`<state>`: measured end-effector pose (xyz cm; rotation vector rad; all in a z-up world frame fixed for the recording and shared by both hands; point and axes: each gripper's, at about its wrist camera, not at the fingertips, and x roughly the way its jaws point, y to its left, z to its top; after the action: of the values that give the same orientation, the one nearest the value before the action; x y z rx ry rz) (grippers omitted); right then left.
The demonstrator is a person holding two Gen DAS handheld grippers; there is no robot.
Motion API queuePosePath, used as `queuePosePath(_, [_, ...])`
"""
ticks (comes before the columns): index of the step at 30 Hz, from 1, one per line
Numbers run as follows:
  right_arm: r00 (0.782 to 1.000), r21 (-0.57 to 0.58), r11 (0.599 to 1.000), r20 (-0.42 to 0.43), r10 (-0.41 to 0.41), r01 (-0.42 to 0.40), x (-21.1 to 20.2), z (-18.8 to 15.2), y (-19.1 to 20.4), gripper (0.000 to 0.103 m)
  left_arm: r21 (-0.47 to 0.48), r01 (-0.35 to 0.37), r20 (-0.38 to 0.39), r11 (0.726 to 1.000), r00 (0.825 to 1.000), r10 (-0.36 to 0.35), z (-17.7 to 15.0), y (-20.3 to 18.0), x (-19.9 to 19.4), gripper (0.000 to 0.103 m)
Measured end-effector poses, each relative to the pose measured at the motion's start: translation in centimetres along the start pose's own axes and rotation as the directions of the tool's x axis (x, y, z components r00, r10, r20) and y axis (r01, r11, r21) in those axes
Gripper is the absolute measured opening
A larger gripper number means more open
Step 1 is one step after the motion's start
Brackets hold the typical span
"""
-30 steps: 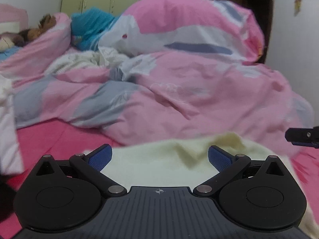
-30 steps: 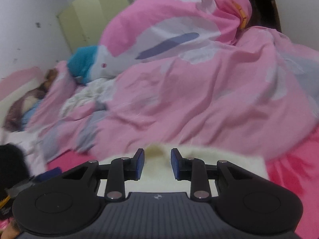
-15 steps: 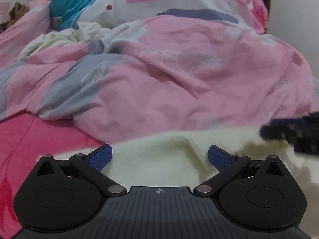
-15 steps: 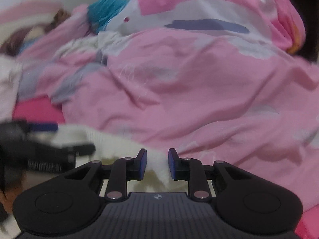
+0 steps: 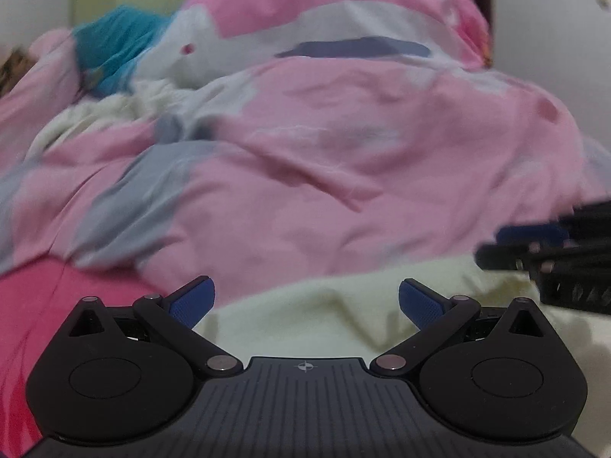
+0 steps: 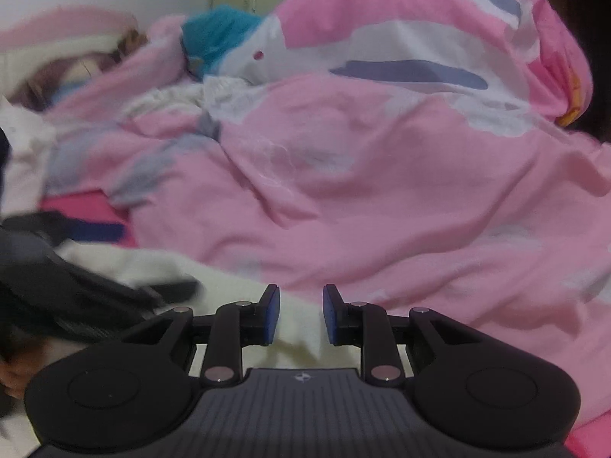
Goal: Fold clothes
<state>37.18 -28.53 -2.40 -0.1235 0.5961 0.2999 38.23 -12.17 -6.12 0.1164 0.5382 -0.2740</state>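
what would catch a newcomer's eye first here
The big pink quilt with grey and white patches, heaped across the bed. Then the cream garment spread in front of it, beneath both grippers, and a teal bundle far back on the left.

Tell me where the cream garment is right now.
The cream garment lies at the bottom of both wrist views, on the bed just in front of the pink quilt, under the left gripper and right gripper.

A cream garment (image 5: 324, 305) is laid on a hot-pink sheet (image 5: 34, 297) — behind, a duvet (image 6: 382, 191) is patterned pink, white and grey-blue — a teal cloth (image 6: 217, 38) beyond.
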Motion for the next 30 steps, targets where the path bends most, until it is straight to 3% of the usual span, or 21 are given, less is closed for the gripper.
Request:
queuePosePath(4, [0.996,0.046,0.999,-0.090,0.025,-0.021,3.2,-1.0,-0.8,0.024,0.047,-0.033,-0.116,0.998,0.992,0.038,-0.5,-0.8,3.0,0.103])
queuePosePath(11, [0.996,0.164,0.984,-0.034,0.077,-0.070,0.5,-0.7,-3.1,0.024,0.003,-0.005,-0.116,1.000,0.993,0.005,-0.8,0.3,3.0,0.103])
queuePosePath(15, [0.995,0.191,0.981,-0.092,0.049,-0.030,2.4,-2.2,-4.5,0.019,0.017,-0.013,-0.119,1.000,0.993,0.015,-0.9,-0.1,3.0,0.103])
queuePosePath(21, [0.996,0.236,0.971,-0.065,0.056,-0.039,-0.2,-1.9,-4.4,0.019,0.003,-0.008,-0.121,1.000,0.993,0.009,-0.9,0.2,3.0,0.103])
queuePosePath(24, [0.993,0.234,0.972,-0.111,0.049,-0.022,1.1,-2.9,-4.8,0.015,0.007,-0.010,-0.123,1.000,0.992,0.011,-0.9,0.1,3.1,0.103])
queuePosePath(30, [0.994,0.253,0.967,-0.100,0.046,-0.019,0.1,-2.3,-5.0,0.014,-0.019,0.008,-0.127,1.000,0.992,-0.010,-0.6,0.8,2.5,0.103])
